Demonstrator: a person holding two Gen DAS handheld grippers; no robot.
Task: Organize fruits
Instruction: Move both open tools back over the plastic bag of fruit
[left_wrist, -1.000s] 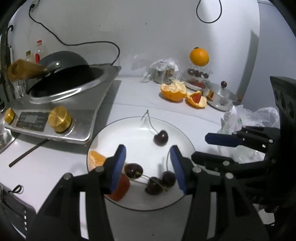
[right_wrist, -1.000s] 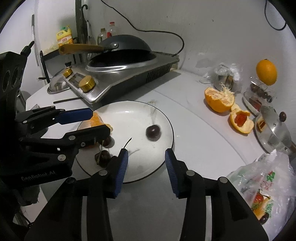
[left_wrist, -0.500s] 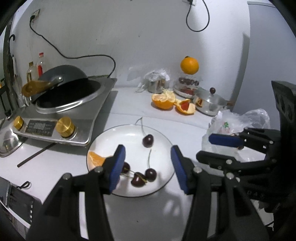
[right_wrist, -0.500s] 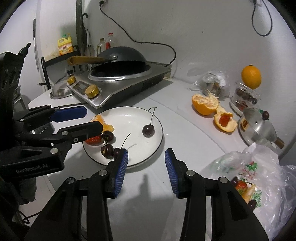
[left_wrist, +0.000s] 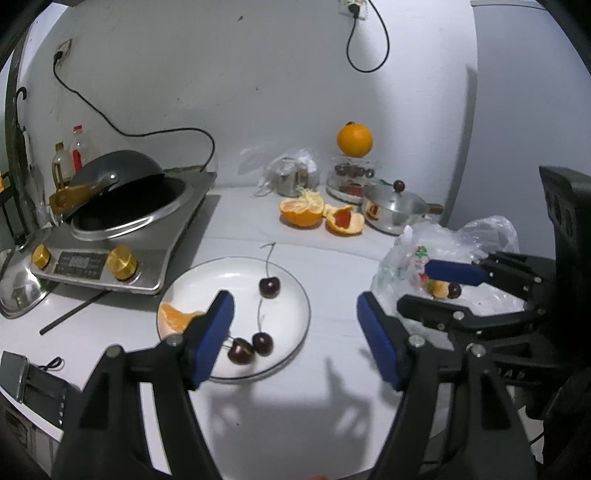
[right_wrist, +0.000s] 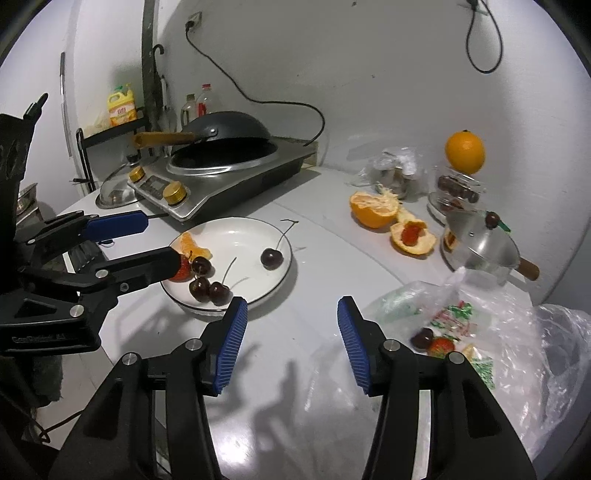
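A white plate (left_wrist: 291, 295) (right_wrist: 236, 236) on the counter holds several dark cherries (left_wrist: 269, 287) (right_wrist: 272, 258), an orange segment (left_wrist: 173, 318) (right_wrist: 190, 245) and a strawberry (right_wrist: 181, 271). A clear plastic bag (left_wrist: 454, 251) (right_wrist: 517, 325) at the right holds a cherry (right_wrist: 422, 338) and a strawberry (right_wrist: 441, 346). My left gripper (left_wrist: 295, 334) is open and empty, above the plate's near right edge. My right gripper (right_wrist: 290, 339) is open and empty, over bare counter between plate and bag.
An induction cooker with a black wok (left_wrist: 122, 206) (right_wrist: 225, 155) stands at the back left. Peeled orange halves (left_wrist: 301, 210) (right_wrist: 375, 206), a steel pot with lid (left_wrist: 395, 210) (right_wrist: 480, 240) and a whole orange (left_wrist: 354, 139) (right_wrist: 464, 152) on a jar sit at the back right.
Both grippers have drawn back and up from the plate, which now looks smaller and farther. The left gripper's jaws have opened wider. The bag has come into view.
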